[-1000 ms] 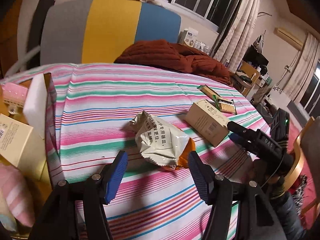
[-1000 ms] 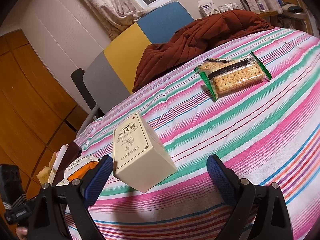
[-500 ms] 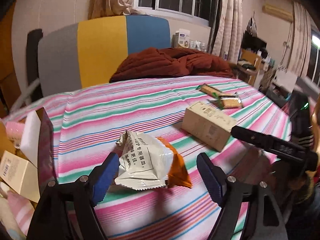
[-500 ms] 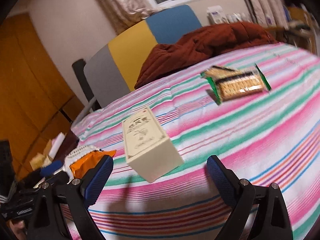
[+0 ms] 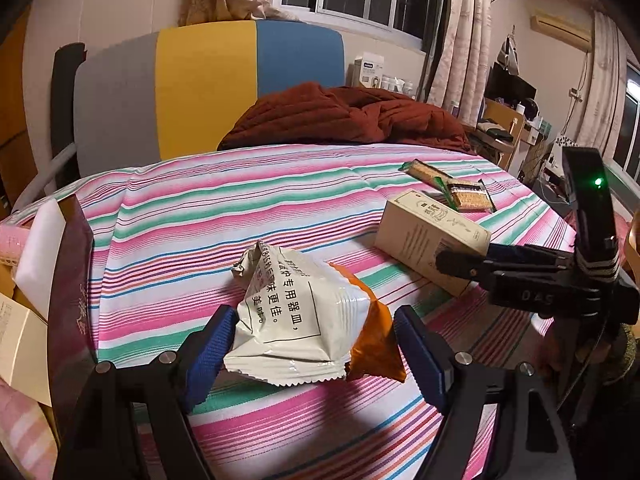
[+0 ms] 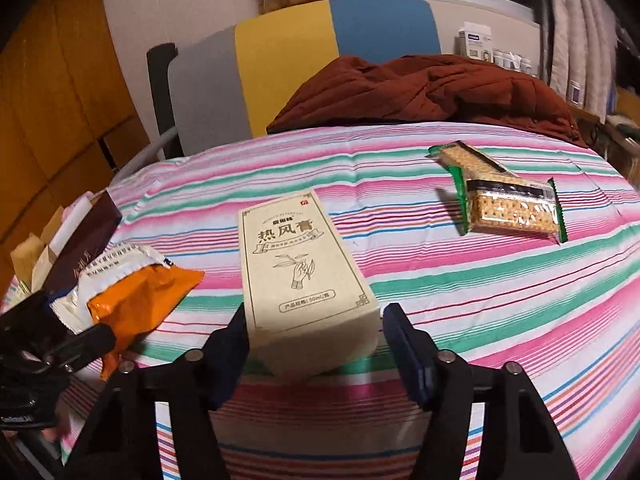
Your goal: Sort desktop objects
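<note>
The cream cardboard box (image 6: 304, 276) carries the large characters 热风膏 above a line drawing of a hand, with "50ml" in a small line near its lower edge. The white and orange foil snack packet (image 5: 304, 320) shows 用器皿 and 味更佳. The right gripper's (image 5: 460, 264) black body reads "DAS".

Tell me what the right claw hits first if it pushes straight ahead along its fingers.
The cream carton: its near end already sits between the open fingers of the right claw, so it would likely slide deeper in until it meets the claw's body. The cracker packs lie further off to the right, probably out of that line.
</note>
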Available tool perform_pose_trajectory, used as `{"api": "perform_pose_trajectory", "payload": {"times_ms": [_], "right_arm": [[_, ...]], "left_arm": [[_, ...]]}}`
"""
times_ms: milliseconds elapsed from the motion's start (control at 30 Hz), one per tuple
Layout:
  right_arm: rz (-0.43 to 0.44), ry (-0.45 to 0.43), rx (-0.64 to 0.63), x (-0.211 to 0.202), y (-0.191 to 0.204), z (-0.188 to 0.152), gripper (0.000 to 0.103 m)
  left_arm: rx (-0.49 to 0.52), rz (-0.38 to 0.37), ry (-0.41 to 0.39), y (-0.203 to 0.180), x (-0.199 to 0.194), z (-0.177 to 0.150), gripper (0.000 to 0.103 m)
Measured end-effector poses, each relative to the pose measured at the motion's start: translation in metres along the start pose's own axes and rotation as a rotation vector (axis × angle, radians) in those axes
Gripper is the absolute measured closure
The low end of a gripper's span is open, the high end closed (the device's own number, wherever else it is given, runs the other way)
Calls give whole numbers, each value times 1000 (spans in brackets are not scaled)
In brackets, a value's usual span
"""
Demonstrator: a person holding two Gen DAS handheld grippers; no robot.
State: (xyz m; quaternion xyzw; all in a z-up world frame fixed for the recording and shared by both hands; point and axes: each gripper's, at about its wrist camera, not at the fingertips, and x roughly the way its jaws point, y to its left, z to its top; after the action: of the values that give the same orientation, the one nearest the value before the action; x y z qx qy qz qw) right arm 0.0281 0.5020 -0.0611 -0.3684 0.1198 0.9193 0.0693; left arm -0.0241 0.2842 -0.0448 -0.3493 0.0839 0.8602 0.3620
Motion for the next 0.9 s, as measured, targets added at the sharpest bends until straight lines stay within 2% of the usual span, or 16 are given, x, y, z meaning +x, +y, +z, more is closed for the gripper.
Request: {"api": "perform_pose_trajectory", "payload": {"times_ms": [200, 300, 600, 900], "right_arm": [[22, -27, -12, -4, 15, -6, 45], [18, -34, -14, -3, 22, -9, 45], [47, -34, 55, -1, 15, -12, 38], [36, -30, 68, 1, 15, -10, 36]], "left_arm": [[-42, -17, 14, 12, 0, -1, 22], [-25, -1, 1, 12, -5, 2, 22], [35, 43, 38, 2, 8, 3, 22], [41, 61, 29, 5, 12, 13, 22]]}}
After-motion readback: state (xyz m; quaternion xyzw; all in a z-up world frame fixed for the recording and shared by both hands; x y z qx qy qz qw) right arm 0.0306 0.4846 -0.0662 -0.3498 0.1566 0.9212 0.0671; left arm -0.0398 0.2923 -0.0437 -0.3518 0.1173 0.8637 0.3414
